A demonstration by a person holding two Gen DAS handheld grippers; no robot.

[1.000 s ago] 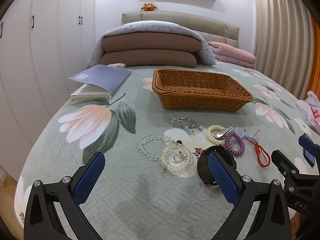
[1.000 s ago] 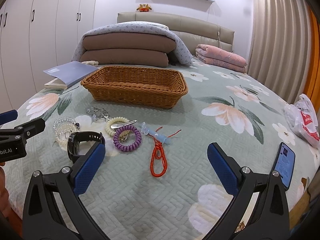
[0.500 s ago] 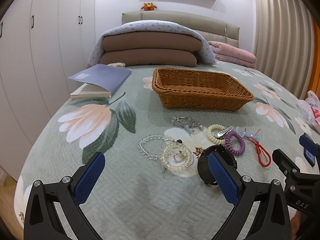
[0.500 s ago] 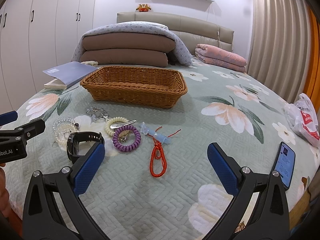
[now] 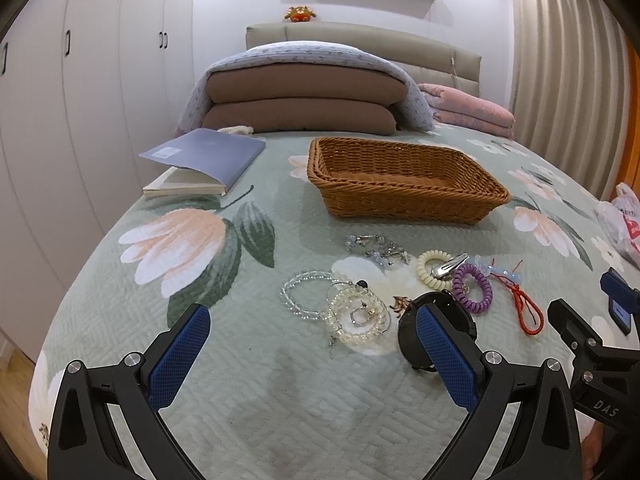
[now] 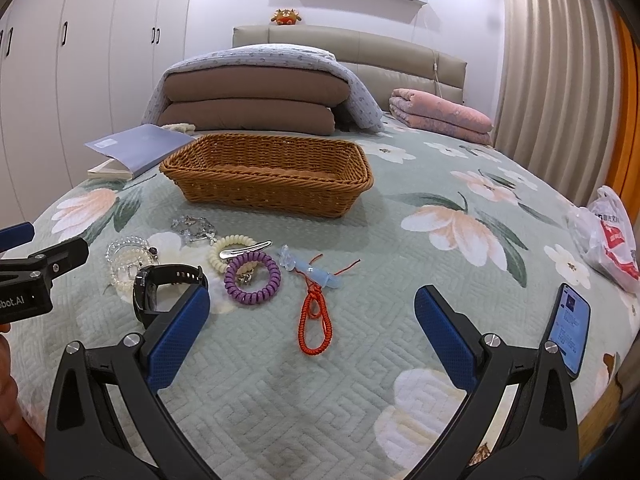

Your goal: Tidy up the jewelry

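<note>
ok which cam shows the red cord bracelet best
The right wrist view. There the red cord bracelet lies near the middle of the frame, unobstructed, with its knot and loop clear. In the left wrist view it sits far to the right, smaller and distorted by the fisheye, though still unobstructed.

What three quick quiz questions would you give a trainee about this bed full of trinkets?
1. True or false: the wicker basket already holds some jewelry.
2. Which lies nearest the red cord loop? A) the purple spiral hair tie B) the book C) the phone
3. Fill in: the silver hair clip rests across the ____ spiral hair tie.

Key: 1 false, nothing shows inside it. 2 A. 3 cream.
</note>
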